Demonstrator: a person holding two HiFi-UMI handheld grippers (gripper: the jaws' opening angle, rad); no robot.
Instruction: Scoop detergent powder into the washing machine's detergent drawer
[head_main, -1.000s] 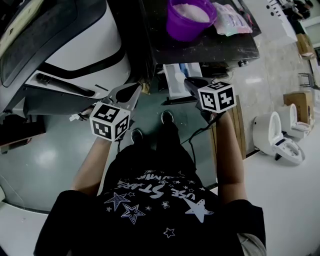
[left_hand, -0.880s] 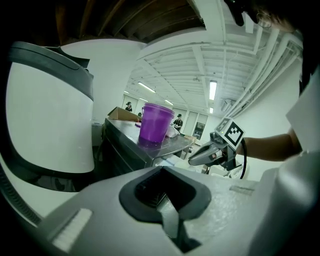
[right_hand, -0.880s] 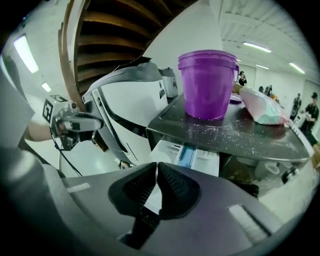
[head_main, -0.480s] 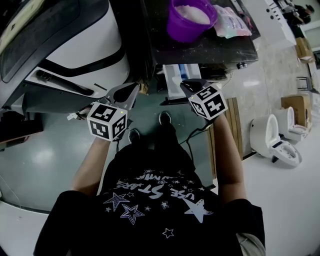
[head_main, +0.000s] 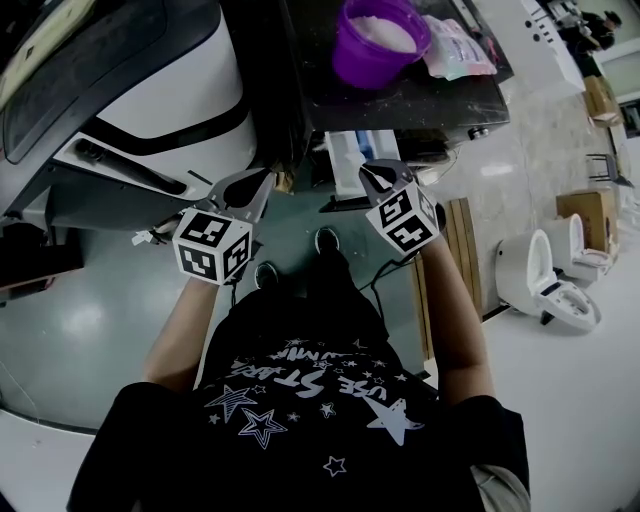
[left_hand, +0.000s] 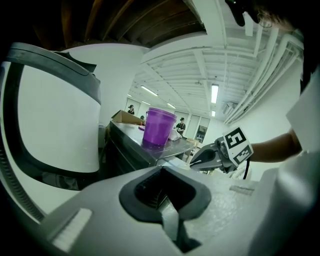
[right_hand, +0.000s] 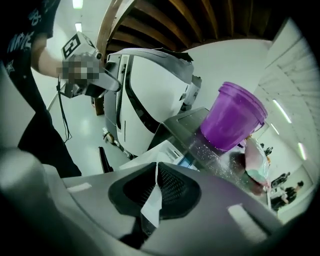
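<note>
A purple bucket (head_main: 378, 40) of white powder stands on a dark table (head_main: 440, 95), beside a pink bag (head_main: 455, 45). Below the table's front edge the white and blue detergent drawer (head_main: 352, 155) juts out, next to the white washing machine (head_main: 150, 90). My left gripper (head_main: 262, 180) is shut and empty, level with the machine's front. My right gripper (head_main: 370, 172) is shut and empty too, its tips just below the drawer. The right gripper view shows the bucket (right_hand: 232, 116), the drawer (right_hand: 170, 150) and the machine (right_hand: 150, 95) ahead. No scoop shows.
A white toilet (head_main: 545, 280) and a cardboard box (head_main: 585, 205) stand on the floor at the right. A wooden board (head_main: 462, 255) leans by my right arm. My feet (head_main: 325, 238) are on the grey-green floor below the drawer.
My right gripper has drifted left and a little up toward the drawer, its marker cube turning. The left gripper has barely moved.
</note>
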